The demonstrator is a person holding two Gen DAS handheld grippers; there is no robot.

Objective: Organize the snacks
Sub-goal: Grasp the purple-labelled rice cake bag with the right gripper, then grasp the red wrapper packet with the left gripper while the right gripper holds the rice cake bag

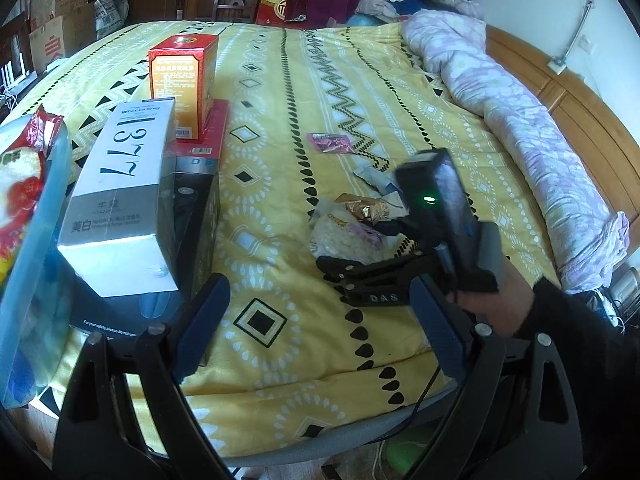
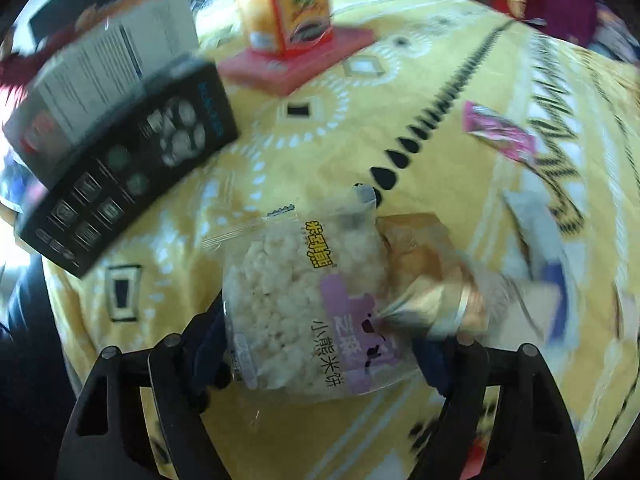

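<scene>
A clear rice cracker pack with a purple label lies on the yellow bedspread, between the fingers of my right gripper, whose jaws are open around it. A gold-wrapped snack touches its right side. A pink sachet lies farther off. In the left wrist view my left gripper is open and empty above the bed, the right gripper sits by the cracker pack, and the pink sachet lies beyond.
Stacked boxes stand at the left: a white and silver box, a black box, an orange-red box. A blue bin holds a snack bag. A rolled quilt lies at right.
</scene>
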